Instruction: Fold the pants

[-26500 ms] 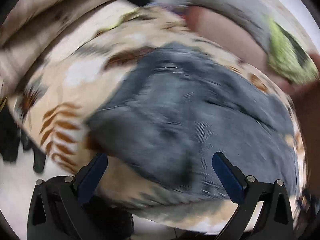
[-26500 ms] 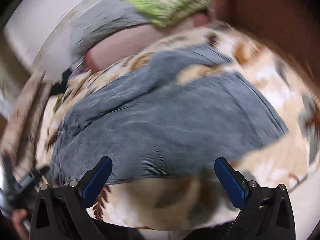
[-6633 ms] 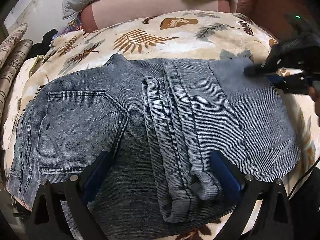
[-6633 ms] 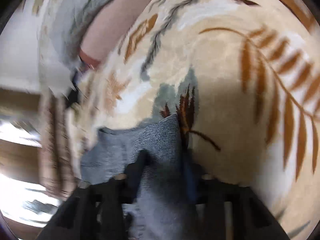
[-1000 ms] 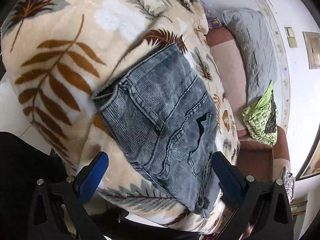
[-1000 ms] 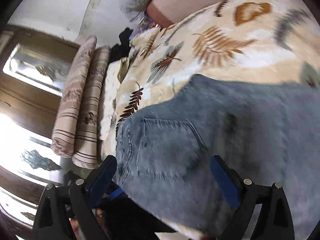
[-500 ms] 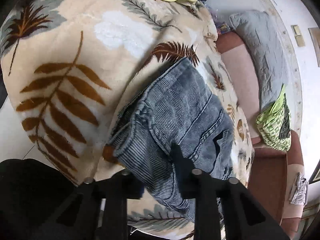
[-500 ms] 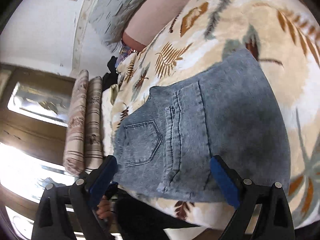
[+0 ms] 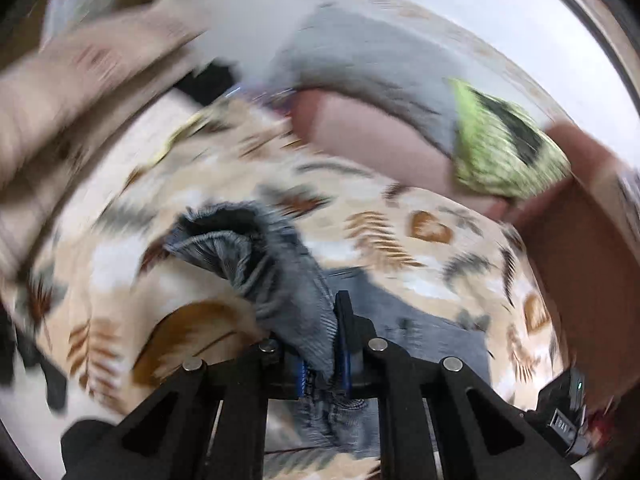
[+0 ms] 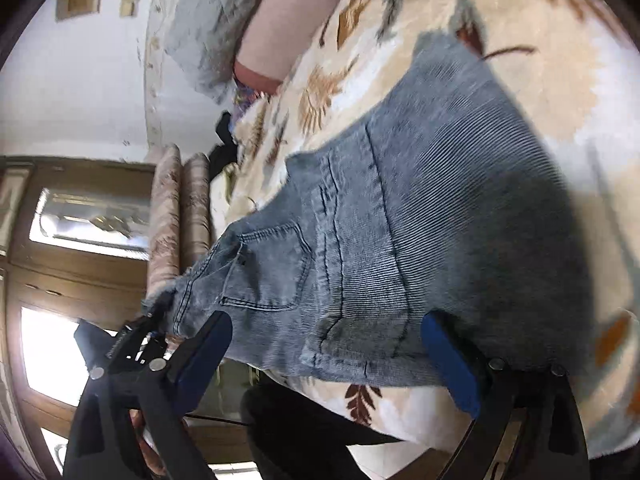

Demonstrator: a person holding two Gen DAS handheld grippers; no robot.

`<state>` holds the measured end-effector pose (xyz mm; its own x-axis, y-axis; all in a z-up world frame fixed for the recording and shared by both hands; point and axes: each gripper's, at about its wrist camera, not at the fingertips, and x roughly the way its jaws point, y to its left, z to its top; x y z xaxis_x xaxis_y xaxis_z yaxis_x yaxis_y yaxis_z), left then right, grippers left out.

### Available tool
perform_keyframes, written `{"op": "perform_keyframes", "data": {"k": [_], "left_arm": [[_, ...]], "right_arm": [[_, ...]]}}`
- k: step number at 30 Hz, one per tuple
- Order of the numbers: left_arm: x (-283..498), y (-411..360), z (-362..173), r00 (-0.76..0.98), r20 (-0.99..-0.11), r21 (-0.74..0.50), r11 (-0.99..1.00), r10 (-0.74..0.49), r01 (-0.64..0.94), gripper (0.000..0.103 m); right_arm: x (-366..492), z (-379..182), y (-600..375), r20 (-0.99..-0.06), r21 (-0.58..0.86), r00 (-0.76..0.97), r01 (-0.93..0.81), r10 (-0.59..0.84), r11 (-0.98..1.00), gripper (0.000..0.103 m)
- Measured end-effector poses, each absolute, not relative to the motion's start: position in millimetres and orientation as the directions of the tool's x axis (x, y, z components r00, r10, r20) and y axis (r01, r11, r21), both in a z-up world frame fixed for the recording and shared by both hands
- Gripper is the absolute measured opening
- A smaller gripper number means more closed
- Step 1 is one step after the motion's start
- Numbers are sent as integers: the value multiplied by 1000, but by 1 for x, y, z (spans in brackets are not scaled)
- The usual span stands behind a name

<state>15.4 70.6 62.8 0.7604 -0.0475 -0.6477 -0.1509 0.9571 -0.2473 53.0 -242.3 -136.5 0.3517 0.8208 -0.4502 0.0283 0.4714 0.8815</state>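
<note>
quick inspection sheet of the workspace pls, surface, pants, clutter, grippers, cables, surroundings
surface: leaf-print blanket, cream with brown and grey leaves, under the work.
job's things: grey jeans folded on the blanket, back pocket up; the waistband corner is pulled off the blanket.
clutter: green patterned cloth on the pink cushion; grey pillow behind.
grippers: left hand-held gripper shut on the jeans' corner; right hand-held gripper open, at the near edge of the jeans, holding nothing.
cables: a thin dark line below the left gripper, possibly a cable.
surroundings: rolled striped bolsters, wooden door with glass, white wall.
</note>
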Motion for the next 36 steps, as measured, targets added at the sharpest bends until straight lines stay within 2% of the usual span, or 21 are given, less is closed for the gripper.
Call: {"op": "perform_keyframes", "data": {"k": [4,8,11,14,15,16,17,18,19,21,23,25,26,29,32,33,35,36], "left_arm": [[18,-10,78,783,-614,-136,991,-102,22,12],[18,-88,65,747,-634,-77,978,-199,195,10],[21,-130,26,665,-704,-74,957,-249,280,10],[34,-158,-40,446,-854,-100,926,-268,364,13],[33,-160,-52,396,-880,-108,922,-263,372,20],[28,-159,-52,397,-877,-106,914,-272,392,21],[20,-155,-40,420,-860,-105,904,-292,413,30],[16,-152,-29,429,-846,-115,895,-316,431,45],[8,-143,-13,448,-825,-130,887,-345,444,53],[-10,-111,28,554,-729,-168,889,-403,426,76],[-19,-74,53,661,-643,-177,915,-387,364,87],[-13,-43,57,727,-631,-132,961,-272,245,87],[-5,-24,52,726,-655,-124,977,-210,171,87],[11,9,29,688,-708,-175,984,-156,43,87],[26,15,-3,637,-762,-144,990,-116,8,87],[31,13,-17,590,-801,-127,992,-103,1,87],[36,11,-39,518,-846,-145,989,-128,8,87],[34,13,-41,510,-849,-157,988,-140,9,87]], "right_arm": [[36,-122,-280,-411,894,430,17,804,448,97],[16,-123,-331,-394,901,529,60,752,429,97],[1,-135,-367,-410,900,582,129,703,417,97],[-10,-148,-386,-435,893,601,193,670,407,97],[-12,-150,-390,-442,890,600,203,667,408,97],[-15,-152,-392,-447,888,597,209,667,409,97],[-17,-151,-392,-449,887,596,207,666,412,97],[-17,-150,-391,-452,885,595,204,665,419,97],[-18,-148,-392,-452,884,592,199,667,423,97],[-15,-143,-384,-439,889,587,177,680,422,97],[-10,-135,-368,-405,905,569,138,716,402,97],[-5,-129,-350,-365,923,535,98,762,373,97],[-2,-127,-339,-348,930,513,83,784,358,97],[3,-124,-312,-297,950,480,61,825,306,97],[9,-123,-294,-212,972,465,12,860,234,97],[12,-128,-292,-238,964,471,8,850,265,97],[20,-158,-295,-459,883,476,147,751,446,97],[16,-170,-302,-407,912,507,189,759,363,89]]}}
